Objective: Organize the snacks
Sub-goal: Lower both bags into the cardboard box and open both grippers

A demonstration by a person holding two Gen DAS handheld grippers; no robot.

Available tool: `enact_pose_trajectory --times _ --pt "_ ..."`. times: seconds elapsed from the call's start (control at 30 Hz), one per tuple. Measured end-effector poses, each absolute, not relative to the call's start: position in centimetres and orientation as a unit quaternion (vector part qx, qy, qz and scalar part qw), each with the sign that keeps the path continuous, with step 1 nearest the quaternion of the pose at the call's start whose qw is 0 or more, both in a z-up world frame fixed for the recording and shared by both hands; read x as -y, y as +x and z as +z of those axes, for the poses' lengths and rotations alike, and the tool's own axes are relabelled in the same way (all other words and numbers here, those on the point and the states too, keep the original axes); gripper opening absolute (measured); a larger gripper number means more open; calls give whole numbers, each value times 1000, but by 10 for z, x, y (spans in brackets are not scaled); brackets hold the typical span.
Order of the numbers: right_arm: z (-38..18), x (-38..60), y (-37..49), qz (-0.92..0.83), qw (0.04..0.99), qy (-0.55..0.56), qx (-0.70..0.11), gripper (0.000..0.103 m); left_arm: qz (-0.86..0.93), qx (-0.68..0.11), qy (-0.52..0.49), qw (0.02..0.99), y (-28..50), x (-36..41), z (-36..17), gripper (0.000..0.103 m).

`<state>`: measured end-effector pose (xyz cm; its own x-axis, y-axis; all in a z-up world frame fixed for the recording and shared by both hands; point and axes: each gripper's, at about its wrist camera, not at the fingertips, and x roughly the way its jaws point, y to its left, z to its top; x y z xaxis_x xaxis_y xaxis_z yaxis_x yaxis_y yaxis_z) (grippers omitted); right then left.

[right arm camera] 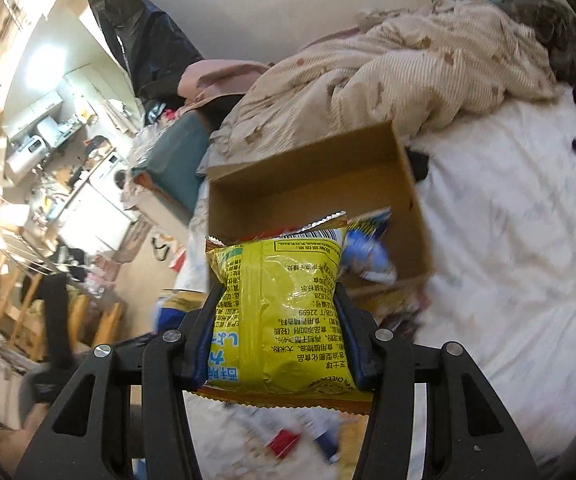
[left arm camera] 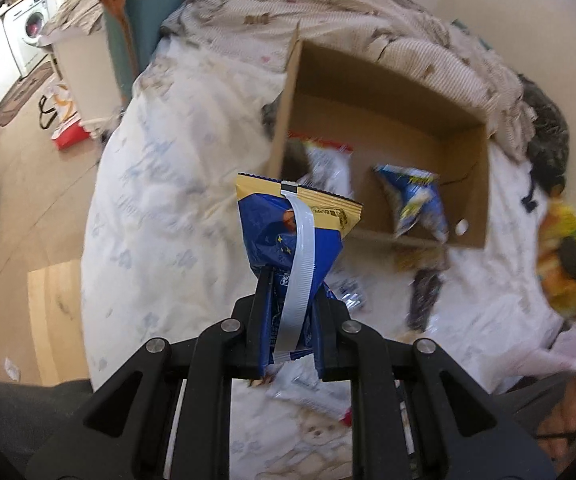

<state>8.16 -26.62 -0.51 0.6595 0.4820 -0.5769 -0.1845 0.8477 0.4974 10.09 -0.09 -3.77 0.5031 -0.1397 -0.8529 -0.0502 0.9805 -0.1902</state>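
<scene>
My left gripper (left arm camera: 290, 280) is shut on a blue and gold snack packet (left arm camera: 288, 232) with a white strip down its back, held above the bed in front of an open cardboard box (left arm camera: 388, 92). Inside the box lie a blue and yellow snack bag (left arm camera: 416, 204) and a white packet with a red edge (left arm camera: 324, 160). My right gripper (right arm camera: 277, 292) is shut on a puffy yellow snack bag (right arm camera: 279, 300), raised in front of the same box (right arm camera: 308, 184). In the left wrist view that yellow bag (left arm camera: 564, 256) shows blurred at the far right.
The box sits on a bed with a white printed sheet (left arm camera: 159, 200) and a rumpled beige quilt (right arm camera: 408, 60) behind it. Several loose packets (left arm camera: 316, 392) lie on the sheet near me. A teal cushion (left arm camera: 143, 20) and wooden floor (left arm camera: 19, 184) are to the left.
</scene>
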Motion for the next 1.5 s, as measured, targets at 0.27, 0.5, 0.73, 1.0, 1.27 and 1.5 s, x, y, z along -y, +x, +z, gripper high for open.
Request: enact_pose_trajectory --times 0.27,0.5,0.73,1.0,1.27,1.5 --pt "-18 284 135 163 880 214 -392 53 -50 -470 -63 879 141 26 -6 14" --pt "-29 290 179 142 877 217 -405 53 -67 -481 -67 872 185 50 -20 14" --pt "-45 278 202 131 877 181 -425 53 -74 -490 -61 867 205 56 -55 14" --pt "-51 263 212 135 873 168 -437 53 -79 -500 -73 860 213 63 -64 14" --pt "-52 263 214 133 872 167 -440 55 -75 -493 -70 864 217 63 -64 14" --pt "-54 270 216 126 867 187 -444 57 -73 -493 -71 864 217 62 -64 15"
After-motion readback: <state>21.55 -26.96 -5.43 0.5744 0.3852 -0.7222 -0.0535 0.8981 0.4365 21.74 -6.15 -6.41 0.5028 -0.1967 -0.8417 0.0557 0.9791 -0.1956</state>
